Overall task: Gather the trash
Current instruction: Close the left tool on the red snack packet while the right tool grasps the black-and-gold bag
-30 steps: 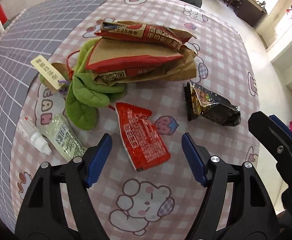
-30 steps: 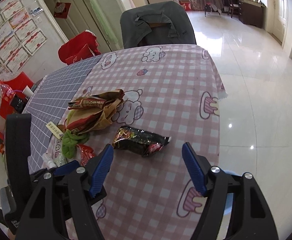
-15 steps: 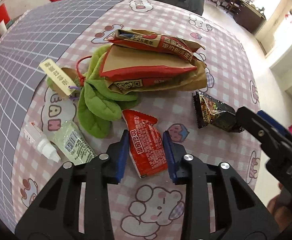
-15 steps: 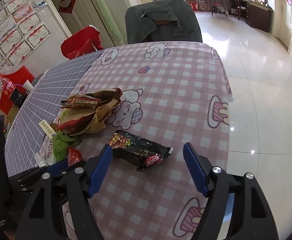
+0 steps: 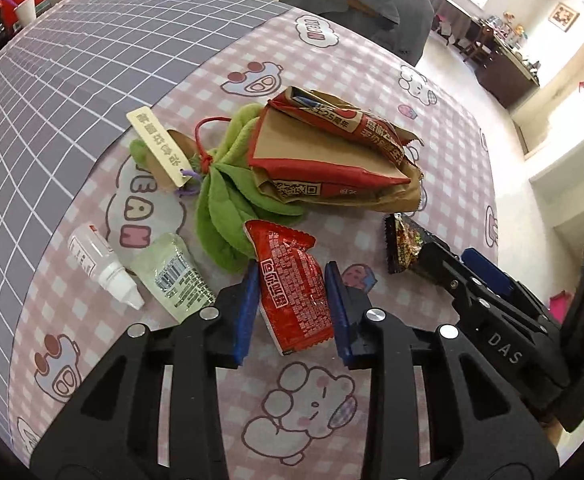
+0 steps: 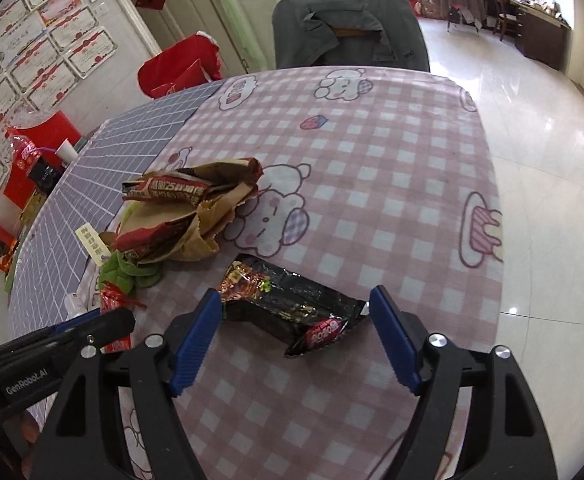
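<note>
A red snack packet [image 5: 283, 248] sits between the blue pads of my left gripper [image 5: 291, 267], which is shut on it just above the pink checked tablecloth [image 5: 372, 420]. In the right wrist view, a black snack packet [image 6: 287, 308] lies flat on the cloth. My right gripper [image 6: 296, 292] straddles it with its jaws opening, and the pads do not press on it. The left wrist view shows the same black packet [image 5: 404, 244] partly hidden behind the right gripper [image 5: 450, 254]. The left gripper [image 6: 123, 320] and the red packet [image 6: 111, 300] appear at the lower left of the right wrist view.
A crumpled brown paper bag with red wrappers [image 5: 332, 152] lies behind a green plush [image 5: 227, 208] with a wooden tag [image 5: 159, 144]. A small white bottle [image 5: 99, 268] and a pale green tube [image 5: 171, 276] lie to the left. A purple grid mat [image 5: 51, 80] covers the far left. A chair with a grey jacket [image 6: 348, 28] stands behind the table.
My left gripper closed from wide open onto the red packet. My right gripper came down and forward until its fingers stand on either side of the black packet.
</note>
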Tool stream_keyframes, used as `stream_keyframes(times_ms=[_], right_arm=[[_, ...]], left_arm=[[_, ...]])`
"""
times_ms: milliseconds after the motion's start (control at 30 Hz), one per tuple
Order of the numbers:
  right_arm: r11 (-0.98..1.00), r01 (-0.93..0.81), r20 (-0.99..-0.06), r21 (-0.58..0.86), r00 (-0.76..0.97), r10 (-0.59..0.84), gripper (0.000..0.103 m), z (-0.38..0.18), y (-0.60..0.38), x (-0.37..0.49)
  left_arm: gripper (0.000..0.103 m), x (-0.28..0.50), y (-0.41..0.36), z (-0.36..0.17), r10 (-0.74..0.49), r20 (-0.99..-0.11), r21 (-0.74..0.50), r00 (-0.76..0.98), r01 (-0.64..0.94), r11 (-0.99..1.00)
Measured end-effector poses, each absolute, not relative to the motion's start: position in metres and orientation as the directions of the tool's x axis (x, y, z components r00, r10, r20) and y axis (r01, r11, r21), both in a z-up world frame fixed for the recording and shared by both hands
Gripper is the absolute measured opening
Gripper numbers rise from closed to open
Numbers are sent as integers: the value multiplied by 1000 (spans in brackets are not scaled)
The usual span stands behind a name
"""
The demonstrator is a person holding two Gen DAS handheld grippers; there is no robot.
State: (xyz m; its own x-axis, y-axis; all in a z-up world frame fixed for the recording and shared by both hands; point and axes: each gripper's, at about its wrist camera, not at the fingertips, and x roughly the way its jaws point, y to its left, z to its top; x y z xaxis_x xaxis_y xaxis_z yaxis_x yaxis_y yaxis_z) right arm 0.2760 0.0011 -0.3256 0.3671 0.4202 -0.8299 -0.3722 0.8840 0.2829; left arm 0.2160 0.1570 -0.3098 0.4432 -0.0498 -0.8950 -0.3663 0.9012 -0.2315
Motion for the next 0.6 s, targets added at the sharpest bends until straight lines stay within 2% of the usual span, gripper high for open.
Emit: stream_keyframes(times_ms=[100, 167, 200, 400, 500, 600], right_arm=[[875, -383, -830, 296, 351, 434, 73, -326, 1, 278], [869, -388, -827, 307, 343, 445, 59, -326, 0, 278], [867, -387, -828, 314, 335, 450, 49, -326, -1, 278], [855, -398, -826, 332, 315, 467, 42, -326, -3, 272], [837, -433, -817, 335, 308, 487, 20, -319, 2, 264], [828, -453, -827, 332, 282, 486, 20, -321, 9, 256]], left_arm=[[32, 214, 156, -308, -51, -894, -233, 446, -364, 902], [32, 214, 155, -307, -55, -892, -239, 449, -365, 900], [32, 214, 155, -306, -58, -891, -243, 450, -365, 899], [32, 209, 155, -304, -59, -890, -248, 451, -373, 894], [32, 206, 155, -301, -62, -888, -253, 456, -372, 893], [32, 204, 154, -297, -64, -884, -257, 463, -368, 894]])
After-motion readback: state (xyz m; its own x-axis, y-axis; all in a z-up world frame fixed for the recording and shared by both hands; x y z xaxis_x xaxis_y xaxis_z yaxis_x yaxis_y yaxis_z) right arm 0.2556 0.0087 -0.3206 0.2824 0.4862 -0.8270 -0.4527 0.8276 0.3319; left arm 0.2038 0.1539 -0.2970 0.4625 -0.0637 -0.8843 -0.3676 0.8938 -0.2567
